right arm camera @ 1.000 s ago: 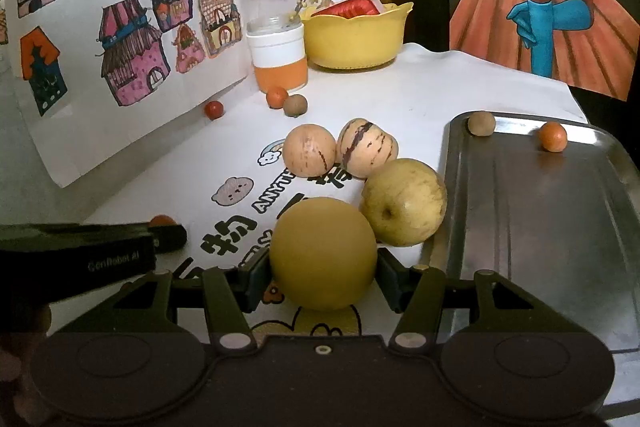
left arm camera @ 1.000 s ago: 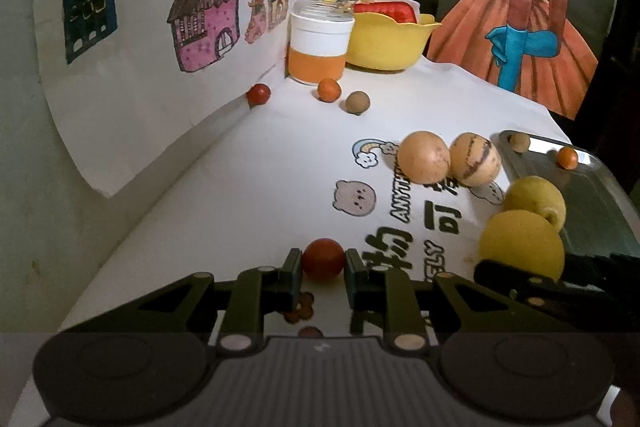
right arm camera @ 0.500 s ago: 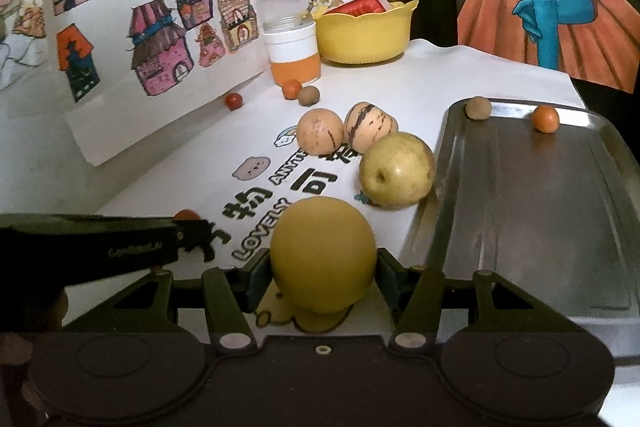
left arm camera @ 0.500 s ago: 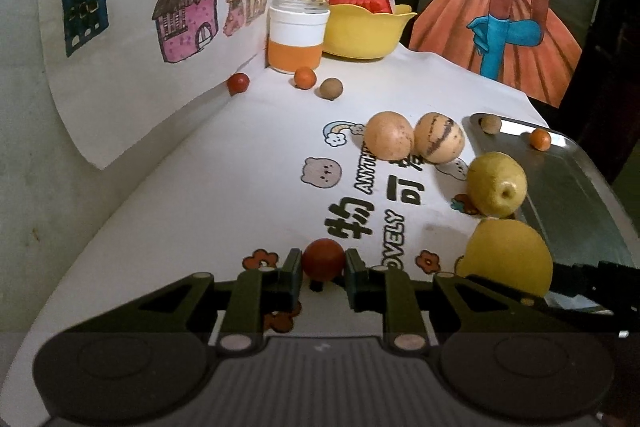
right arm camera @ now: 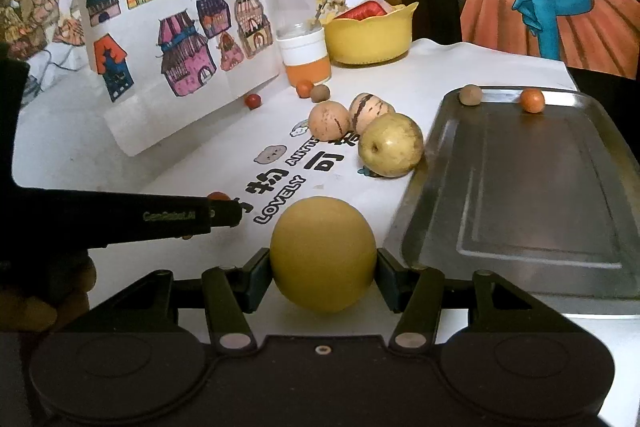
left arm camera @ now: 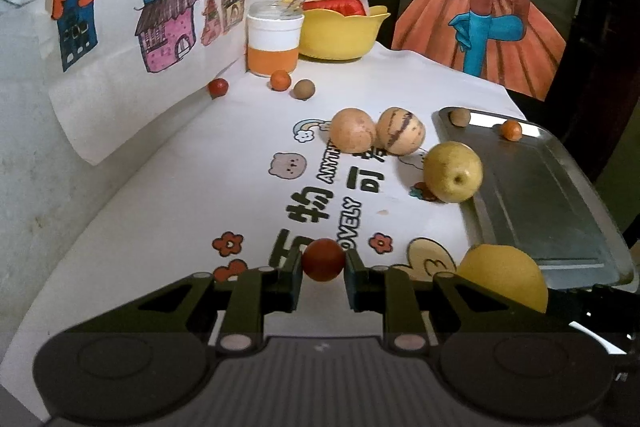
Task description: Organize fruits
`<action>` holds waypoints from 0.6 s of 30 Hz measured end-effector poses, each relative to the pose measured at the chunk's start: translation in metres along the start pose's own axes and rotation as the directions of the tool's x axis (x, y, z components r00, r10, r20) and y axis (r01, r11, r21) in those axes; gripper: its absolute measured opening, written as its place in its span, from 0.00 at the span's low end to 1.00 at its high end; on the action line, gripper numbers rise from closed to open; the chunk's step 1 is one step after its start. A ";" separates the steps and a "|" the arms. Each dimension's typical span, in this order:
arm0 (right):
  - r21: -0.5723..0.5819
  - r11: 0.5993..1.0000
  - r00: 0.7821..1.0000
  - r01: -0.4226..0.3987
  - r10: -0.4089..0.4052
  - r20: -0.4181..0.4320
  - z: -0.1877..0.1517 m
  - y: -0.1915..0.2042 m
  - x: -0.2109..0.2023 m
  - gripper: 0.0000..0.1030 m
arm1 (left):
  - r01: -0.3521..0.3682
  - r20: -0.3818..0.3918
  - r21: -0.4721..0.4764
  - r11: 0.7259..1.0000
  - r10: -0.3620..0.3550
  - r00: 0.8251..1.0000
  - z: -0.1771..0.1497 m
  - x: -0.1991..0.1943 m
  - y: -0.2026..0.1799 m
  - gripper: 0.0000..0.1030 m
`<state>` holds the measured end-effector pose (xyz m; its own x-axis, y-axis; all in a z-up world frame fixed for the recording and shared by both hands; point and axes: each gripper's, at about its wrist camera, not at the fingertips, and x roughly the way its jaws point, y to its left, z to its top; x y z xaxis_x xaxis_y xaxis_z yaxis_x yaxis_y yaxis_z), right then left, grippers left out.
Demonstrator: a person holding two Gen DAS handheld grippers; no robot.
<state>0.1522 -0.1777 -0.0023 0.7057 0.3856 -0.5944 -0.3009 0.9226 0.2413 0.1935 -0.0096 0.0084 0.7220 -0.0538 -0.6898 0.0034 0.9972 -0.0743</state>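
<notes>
The white table cover reads "LOVELY" (plus Chinese characters); the left gripper perhaps reads "GenRobot.AI".

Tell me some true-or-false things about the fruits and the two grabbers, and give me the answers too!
1. The left gripper is shut on a small red fruit. True.
2. The right gripper is open and holds nothing. False: it is clamped on a big yellow fruit.
3. The metal tray has two small fruits at its far edge, a brown one and an orange one. True.
4. The yellow-green apple lies inside the tray. False: it sits on the white table cover, just beside the tray.
5. The yellow bowl stands on the tray. False: it stands at the back of the table, next to the white and orange jar.
</notes>
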 end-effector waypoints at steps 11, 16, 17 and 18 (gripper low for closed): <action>0.058 0.998 0.998 0.019 -0.023 0.066 -0.007 -0.028 -0.043 0.55 | 0.035 0.023 0.022 0.999 -0.036 0.999 0.003 -0.017 -0.041 0.23; 0.097 0.994 0.993 0.050 -0.059 0.098 -0.007 -0.049 -0.057 0.55 | 0.062 0.040 0.054 0.997 -0.064 0.997 0.010 -0.020 -0.070 0.23; 0.104 0.993 0.992 0.056 -0.067 0.104 -0.007 -0.054 -0.060 0.55 | 0.068 0.041 0.059 0.996 -0.070 0.997 0.012 -0.019 -0.075 0.23; 0.111 0.992 0.991 0.064 -0.076 0.108 -0.007 -0.058 -0.062 0.55 | 0.079 0.042 0.062 0.995 -0.081 0.996 0.014 -0.019 -0.082 0.23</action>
<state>0.1215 -0.2554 0.0150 0.7917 0.3129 -0.5247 -0.1820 0.9407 0.2863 0.1894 -0.0892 0.0372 0.7476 -0.1324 -0.6508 0.1030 0.9912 -0.0834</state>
